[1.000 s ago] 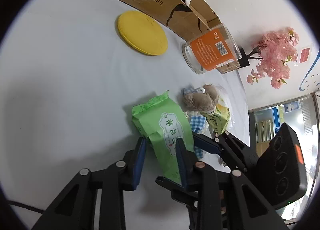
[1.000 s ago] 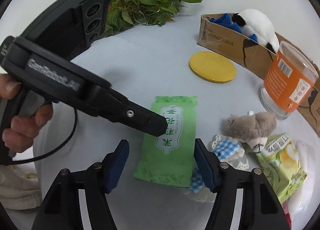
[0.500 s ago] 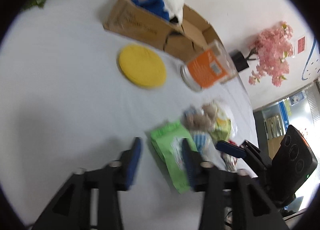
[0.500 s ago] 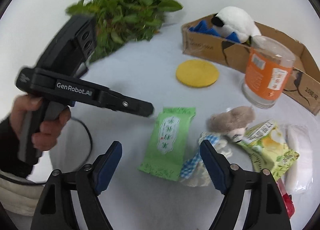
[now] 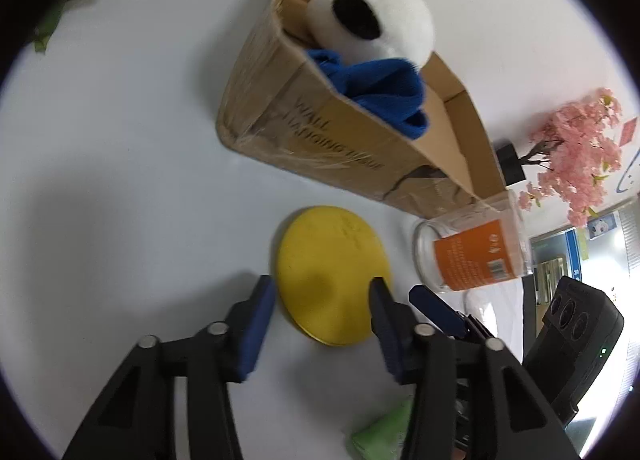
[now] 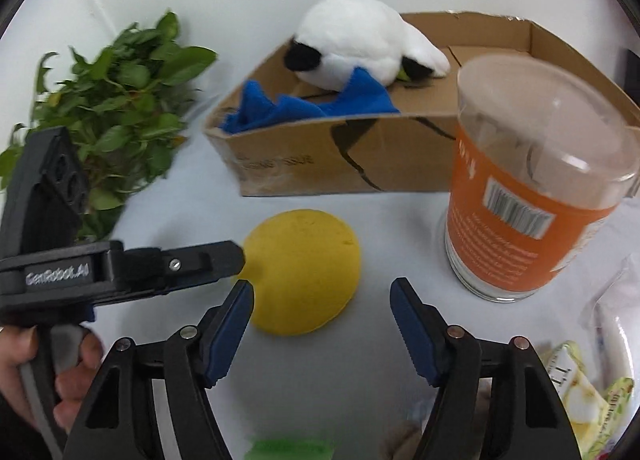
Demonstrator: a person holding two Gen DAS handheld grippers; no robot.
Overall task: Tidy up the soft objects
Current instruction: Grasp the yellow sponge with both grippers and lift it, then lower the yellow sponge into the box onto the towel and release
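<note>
Left wrist view: the left claw (image 5: pixel 322 298) is spread wide and empty, straddling the yellow sponge pad (image 5: pixel 333 276) lying flat on the tabletop (image 5: pixel 120 179) before the cardboard box (image 5: pixel 320 131); the step in hand appears to be its pickup. Right wrist view: the right claw (image 6: pixel 322 304) is likewise wide and empty, aimed level at the pad; next move likely requires closing one claw on it, then transfer into the box.

leafy plant (image 6: pixel 116 115) – left of frame, on white tabletop (image 6: pixel 392 227) | clear jar with orange label (image 6: pixel 532 199) – upright, right | pink blossom tree (image 5: pixel 576 159) – right edge
</note>
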